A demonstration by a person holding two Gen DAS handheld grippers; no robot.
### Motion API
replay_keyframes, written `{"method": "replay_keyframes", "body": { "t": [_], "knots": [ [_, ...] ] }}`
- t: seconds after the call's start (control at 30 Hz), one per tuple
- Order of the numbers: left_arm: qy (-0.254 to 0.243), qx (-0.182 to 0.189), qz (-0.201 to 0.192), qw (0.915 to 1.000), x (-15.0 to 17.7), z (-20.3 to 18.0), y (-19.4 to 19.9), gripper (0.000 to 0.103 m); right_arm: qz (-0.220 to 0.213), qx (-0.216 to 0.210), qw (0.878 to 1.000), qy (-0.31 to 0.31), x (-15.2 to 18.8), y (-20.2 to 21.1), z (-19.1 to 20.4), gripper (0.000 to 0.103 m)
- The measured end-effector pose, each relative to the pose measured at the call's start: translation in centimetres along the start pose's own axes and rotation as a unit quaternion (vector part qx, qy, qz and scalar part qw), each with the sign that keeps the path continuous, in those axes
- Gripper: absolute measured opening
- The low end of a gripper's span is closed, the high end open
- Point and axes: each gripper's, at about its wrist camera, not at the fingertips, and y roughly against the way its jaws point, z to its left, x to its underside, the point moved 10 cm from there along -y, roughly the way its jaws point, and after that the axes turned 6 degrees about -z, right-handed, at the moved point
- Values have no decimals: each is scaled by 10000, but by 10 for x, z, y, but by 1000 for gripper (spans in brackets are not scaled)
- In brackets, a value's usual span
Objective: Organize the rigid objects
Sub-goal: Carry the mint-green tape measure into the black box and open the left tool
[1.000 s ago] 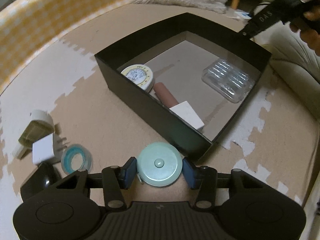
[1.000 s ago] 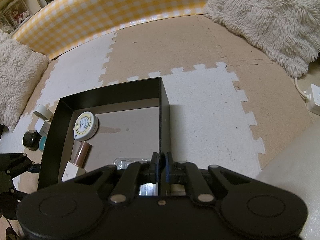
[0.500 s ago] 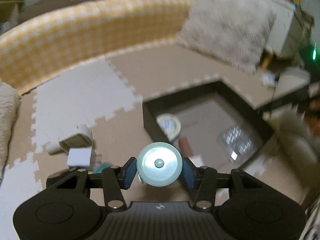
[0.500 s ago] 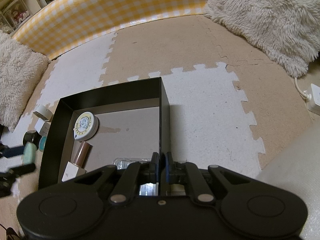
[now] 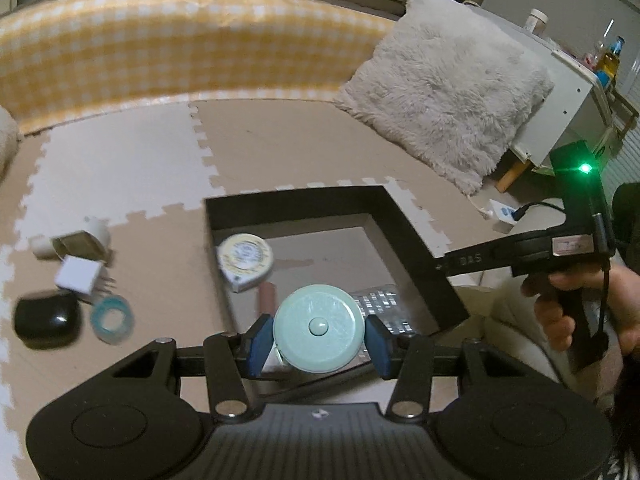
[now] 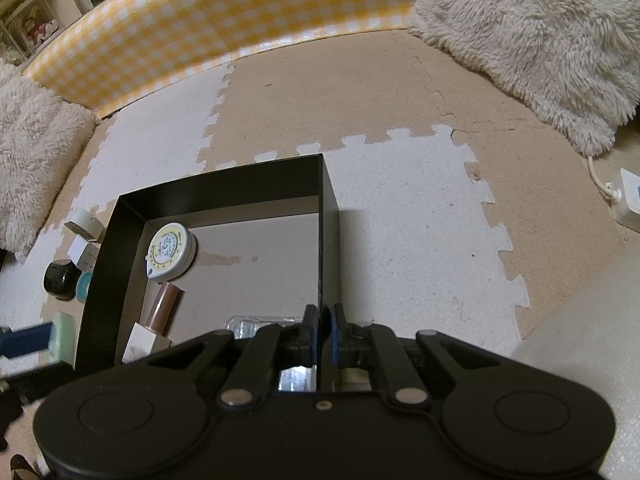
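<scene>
The left gripper (image 5: 319, 340) clamps a mint-green tape measure (image 5: 319, 328) above the black box (image 5: 416, 240), whose right wall the right gripper (image 6: 325, 330) pinches. Inside lie a white tape measure (image 5: 245, 258), a brown tube (image 6: 162, 306) and a clear plastic case (image 5: 378, 304); beyond stands a fluffy cushion (image 5: 444, 92).

- clear plastic case (image 6: 256, 325) lower centre, mostly hidden behind right gripper (image 6: 324, 330)
- floor items (image 5: 76, 284) at left, motion-blurred
- mint tape measure (image 6: 64, 338) cut by left edge, blurred
</scene>
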Motion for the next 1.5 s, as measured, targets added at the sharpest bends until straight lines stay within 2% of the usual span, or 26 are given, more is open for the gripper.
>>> {"method": "replay_keyframes", "body": {
  "t": [0.23, 0.37, 0.7, 0.9, 1.0, 1.5],
  "knots": [
    [180, -81, 19, 9998, 9, -12, -19, 50, -1, 1, 10000, 2, 0, 0, 0, 7],
    [359, -133, -130, 9992, 10, -11, -27, 50, 0, 3, 10000, 4, 0, 0, 0, 7],
    [380, -189, -113, 9990, 14, -9, -39, 51, 4, 14, 10000, 24, -1, 0, 1, 7],
    [329, -287, 36, 9990, 19, -8, -43, 52, 3, 13, 10000, 23, -1, 0, 1, 7],
    [361, -236, 77, 9990, 21, -8, -43, 59, 4, 16, 10000, 26, -1, 0, 1, 7],
    [226, -114, 141, 9996, 17, -14, -35, 80, 3, 15, 10000, 21, -1, 0, 1, 7]
  ]
}}
